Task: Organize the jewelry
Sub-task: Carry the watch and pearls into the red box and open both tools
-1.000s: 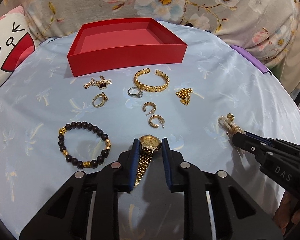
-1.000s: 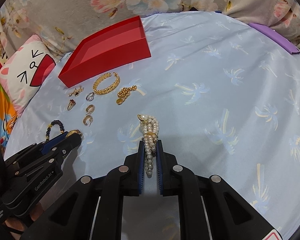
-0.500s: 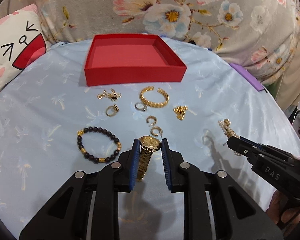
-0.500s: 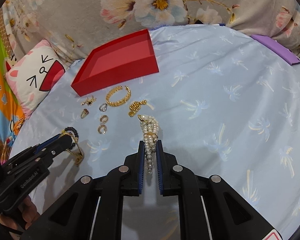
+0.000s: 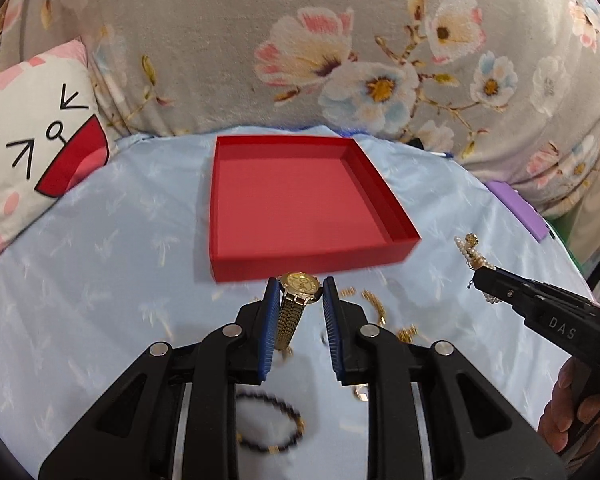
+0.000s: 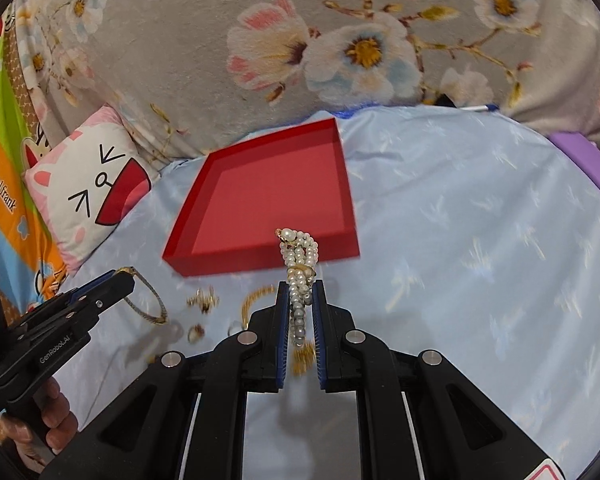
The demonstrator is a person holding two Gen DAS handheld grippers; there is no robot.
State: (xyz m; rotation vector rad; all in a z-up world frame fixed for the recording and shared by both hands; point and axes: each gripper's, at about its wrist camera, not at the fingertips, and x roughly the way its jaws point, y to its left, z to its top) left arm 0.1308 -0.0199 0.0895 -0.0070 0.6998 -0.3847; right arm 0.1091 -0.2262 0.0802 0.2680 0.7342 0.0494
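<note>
My left gripper (image 5: 299,286) is shut on a gold watch (image 5: 298,286), held by its case above the blue cloth, its band hanging down. The red tray (image 5: 312,258) lies just beyond it, with nothing inside. My right gripper (image 6: 300,288) is shut on a pearl bracelet (image 6: 299,264), whose looped end sticks up in front of the red tray (image 6: 260,256). From the left wrist view, the right gripper (image 5: 478,276) sits at the right with the pearl bracelet (image 5: 470,250). The left gripper (image 6: 126,276) shows at the lower left of the right wrist view.
Below both grippers, blurred gold pieces (image 6: 204,300) and a black bead bracelet (image 5: 270,424) lie on the blue cloth (image 5: 100,280). A cat-face cushion (image 5: 32,152) lies at the left, a floral blanket (image 5: 340,60) behind the tray, a purple object (image 5: 516,208) at the right.
Both grippers rose and moved toward the red tray with their loads. The watch and the pearls have left the cloth; the tray looks larger and the loose jewelry now lies beneath the grippers.
</note>
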